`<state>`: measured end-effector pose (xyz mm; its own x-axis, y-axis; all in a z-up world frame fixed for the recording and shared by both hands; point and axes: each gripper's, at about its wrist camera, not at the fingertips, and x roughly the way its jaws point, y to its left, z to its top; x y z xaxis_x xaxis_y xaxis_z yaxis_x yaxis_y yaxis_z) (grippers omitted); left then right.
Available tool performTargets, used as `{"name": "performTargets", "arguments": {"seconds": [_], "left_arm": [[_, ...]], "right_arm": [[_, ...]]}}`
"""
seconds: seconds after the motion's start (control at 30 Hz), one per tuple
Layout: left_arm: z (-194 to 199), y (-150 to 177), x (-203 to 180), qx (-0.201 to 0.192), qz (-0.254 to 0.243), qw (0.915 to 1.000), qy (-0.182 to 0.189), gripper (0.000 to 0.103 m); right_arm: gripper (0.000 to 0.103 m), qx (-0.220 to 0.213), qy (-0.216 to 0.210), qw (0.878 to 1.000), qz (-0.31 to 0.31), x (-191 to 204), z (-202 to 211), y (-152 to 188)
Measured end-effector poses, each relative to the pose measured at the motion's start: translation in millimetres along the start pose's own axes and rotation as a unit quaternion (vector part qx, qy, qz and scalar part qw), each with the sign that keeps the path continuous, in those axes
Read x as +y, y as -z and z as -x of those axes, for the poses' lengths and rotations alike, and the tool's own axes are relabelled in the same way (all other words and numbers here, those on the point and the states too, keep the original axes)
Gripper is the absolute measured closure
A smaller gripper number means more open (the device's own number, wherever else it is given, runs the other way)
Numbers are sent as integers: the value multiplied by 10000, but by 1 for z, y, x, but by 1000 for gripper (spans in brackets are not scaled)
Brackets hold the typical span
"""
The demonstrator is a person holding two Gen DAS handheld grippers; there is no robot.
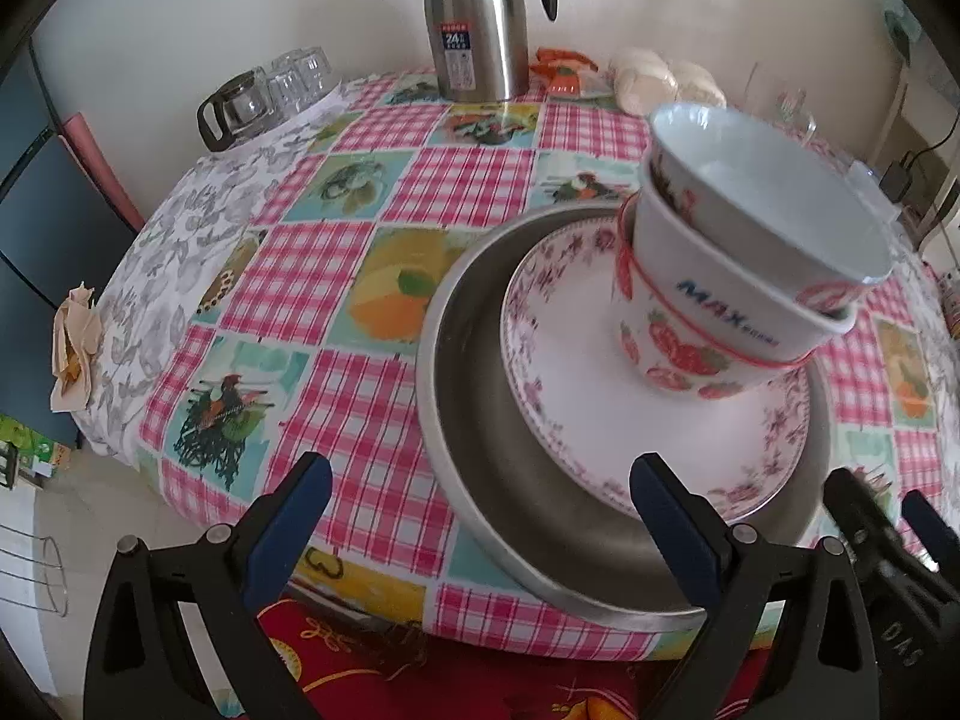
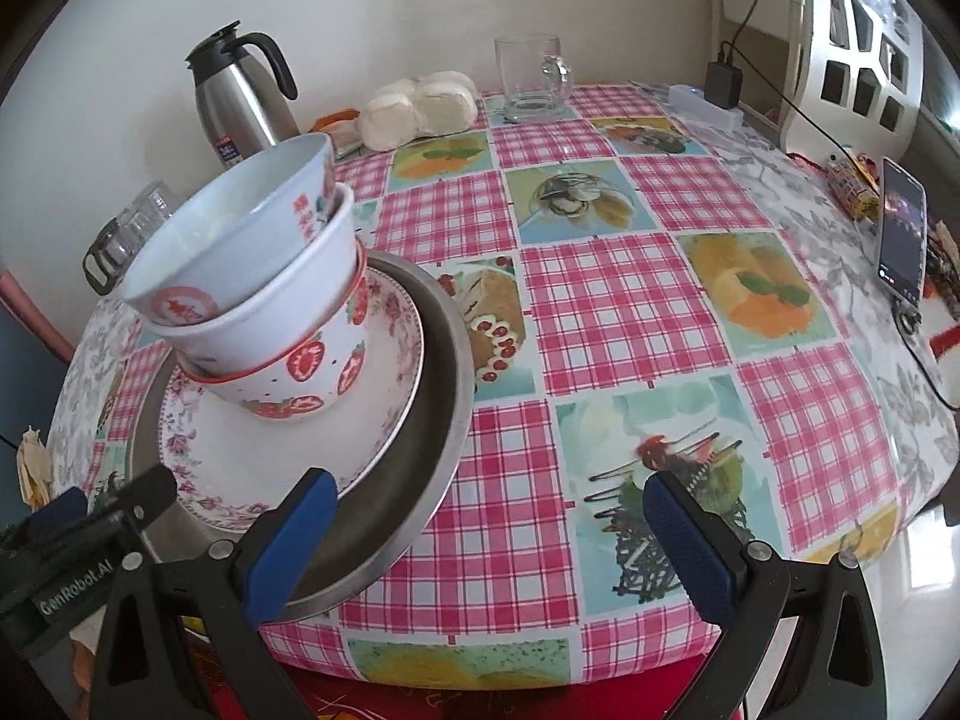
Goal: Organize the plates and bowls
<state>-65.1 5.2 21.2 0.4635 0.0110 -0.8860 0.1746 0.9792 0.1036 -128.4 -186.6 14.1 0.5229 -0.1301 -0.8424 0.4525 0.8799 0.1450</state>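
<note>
A round steel tray point(image 1: 438, 360) point(image 2: 447, 396) lies near the table's front edge. On it rests a floral-rimmed plate point(image 1: 558, 372) point(image 2: 288, 456), which carries a strawberry-patterned bowl point(image 1: 690, 330) point(image 2: 306, 354). A white bowl with red marks point(image 1: 768, 198) point(image 2: 240, 234) sits tilted inside that bowl. My left gripper point(image 1: 480, 474) is open just in front of the tray's near left rim, holding nothing. Open and empty too, my right gripper point(image 2: 489, 486) hovers at the tray's near right rim, its left finger overlapping the rim in view.
At the back stand a steel thermos point(image 1: 474, 24) point(image 2: 240, 96), several glasses point(image 1: 282, 90), bagged buns point(image 2: 420, 108) and a glass mug point(image 2: 531, 81). A phone point(image 2: 900, 228), a cable and a charger point(image 2: 723, 84) lie far right. The checked tablecloth point(image 2: 630, 300) spreads right of the tray.
</note>
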Motion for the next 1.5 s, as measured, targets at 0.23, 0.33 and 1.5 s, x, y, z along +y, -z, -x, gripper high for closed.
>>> {"name": "performTargets", "arguments": {"seconds": [0.23,0.33,1.5], "left_arm": [[-5,3,7,195,135,9997,-23,3],[-6,2,7,220,150,9996,-18,3],[-10,1,8,312,189,9993,17,3]], "right_arm": [[0,54,73,9999,-50,-5,1,3],[0,67,96,9999,-82,-7,1,3],[0,166,97,9998,-42,-5,-5,2]]}}
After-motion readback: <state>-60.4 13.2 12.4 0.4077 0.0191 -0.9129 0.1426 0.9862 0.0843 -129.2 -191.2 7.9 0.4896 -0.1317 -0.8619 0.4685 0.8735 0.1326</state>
